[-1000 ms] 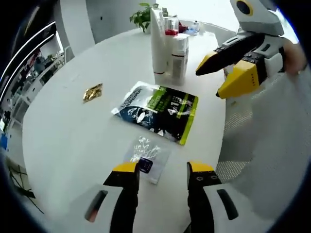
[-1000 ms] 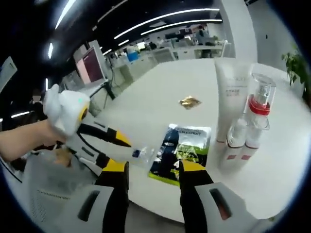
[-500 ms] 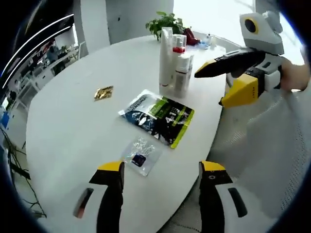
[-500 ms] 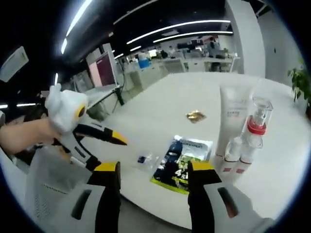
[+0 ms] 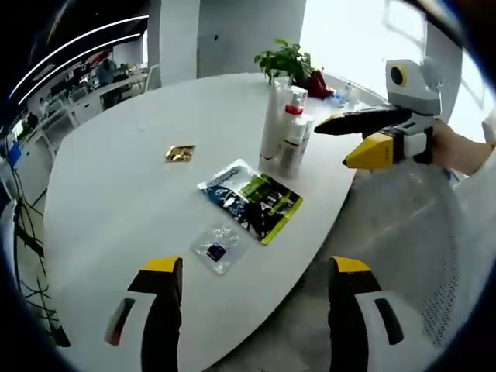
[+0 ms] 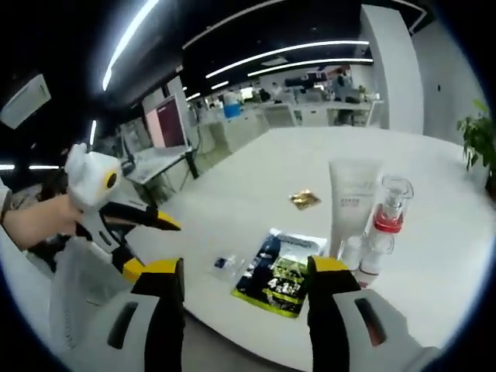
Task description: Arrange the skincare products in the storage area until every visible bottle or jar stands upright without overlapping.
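On the round white table, a tall white squeeze tube, a clear pump bottle with a red collar and 2 small white bottles stand upright, clustered together. A dark-and-green foil sachet, a clear plastic packet and a gold wrapper lie flat nearby. The left gripper and the right gripper hang off the table edge, jaws spread, holding nothing.

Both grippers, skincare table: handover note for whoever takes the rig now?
Left gripper: open, empty, off the table's near edge. Right gripper: open, empty, also off the table.
White tube, pump bottle and two small bottles stand upright in a tight cluster on the white table.
Sachet pouch, clear packet and gold wrapper lie flat.
Done: bottles upright. Left: check spacing; whether they touch is unclear.
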`<state>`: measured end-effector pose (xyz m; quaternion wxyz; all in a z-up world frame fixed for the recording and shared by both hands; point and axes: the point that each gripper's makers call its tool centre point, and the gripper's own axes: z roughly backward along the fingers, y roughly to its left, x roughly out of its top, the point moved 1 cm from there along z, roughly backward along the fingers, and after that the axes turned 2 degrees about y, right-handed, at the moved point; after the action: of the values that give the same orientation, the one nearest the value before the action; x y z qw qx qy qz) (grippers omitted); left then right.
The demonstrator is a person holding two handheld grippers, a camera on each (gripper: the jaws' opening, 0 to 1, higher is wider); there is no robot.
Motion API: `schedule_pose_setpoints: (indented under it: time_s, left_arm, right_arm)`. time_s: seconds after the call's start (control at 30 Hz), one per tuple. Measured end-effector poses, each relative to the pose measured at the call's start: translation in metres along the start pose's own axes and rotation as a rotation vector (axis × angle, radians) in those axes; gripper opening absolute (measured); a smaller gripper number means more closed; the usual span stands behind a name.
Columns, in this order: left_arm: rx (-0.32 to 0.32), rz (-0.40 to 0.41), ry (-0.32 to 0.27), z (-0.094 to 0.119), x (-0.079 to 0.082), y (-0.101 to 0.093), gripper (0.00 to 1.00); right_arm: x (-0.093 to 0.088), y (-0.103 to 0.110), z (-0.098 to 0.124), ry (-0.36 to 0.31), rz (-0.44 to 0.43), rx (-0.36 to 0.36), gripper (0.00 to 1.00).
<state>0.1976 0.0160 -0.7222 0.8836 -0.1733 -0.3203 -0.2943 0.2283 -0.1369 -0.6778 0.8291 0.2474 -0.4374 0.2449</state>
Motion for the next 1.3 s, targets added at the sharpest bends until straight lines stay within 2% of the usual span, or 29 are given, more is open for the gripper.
schedule_pose_setpoints:
  time_s: [0.23, 0.4, 0.6, 0.67, 0.77, 0.93, 1.07, 1.2, 1.3]
  left_arm:
    - [0.003, 0.071, -0.036, 0.013, -0.003, 0.001, 0.80]
    - [0.017, 0.141, -0.096, 0.022, 0.000, 0.003, 0.83]
    - [0.016, 0.202, -0.131, 0.032, 0.001, -0.002, 0.84]
    - [0.002, 0.226, -0.168, 0.035, 0.005, -0.005, 0.87]
    - [0.017, 0.232, -0.166, 0.039, 0.002, -0.008, 0.86]
    - [0.033, 0.218, -0.155, 0.042, -0.003, -0.009, 0.90]
    - [0.026, 0.209, -0.190, 0.042, 0.002, -0.009, 0.95]
    - [0.026, 0.227, -0.181, 0.040, -0.001, -0.007, 0.95]
    - [0.046, 0.248, -0.192, 0.041, -0.001, -0.001, 0.95]
  right_arm:
    - [0.003, -0.011, 0.017, -0.023, -0.006, -0.012, 0.71]
    - [0.003, -0.019, 0.022, -0.020, -0.004, -0.015, 0.76]
    - [0.002, -0.025, 0.033, -0.021, -0.032, -0.025, 0.80]
    - [0.001, -0.027, 0.037, -0.024, -0.035, -0.026, 0.83]
    - [-0.002, -0.031, 0.041, -0.022, -0.049, -0.018, 0.87]
    - [-0.008, -0.036, 0.047, -0.014, -0.053, -0.005, 0.94]
    - [-0.002, -0.034, 0.049, -0.040, -0.062, 0.015, 1.00]
    - [-0.008, -0.037, 0.051, -0.036, -0.082, 0.038, 1.00]
    - [-0.006, -0.043, 0.053, -0.059, -0.120, 0.021, 1.00]
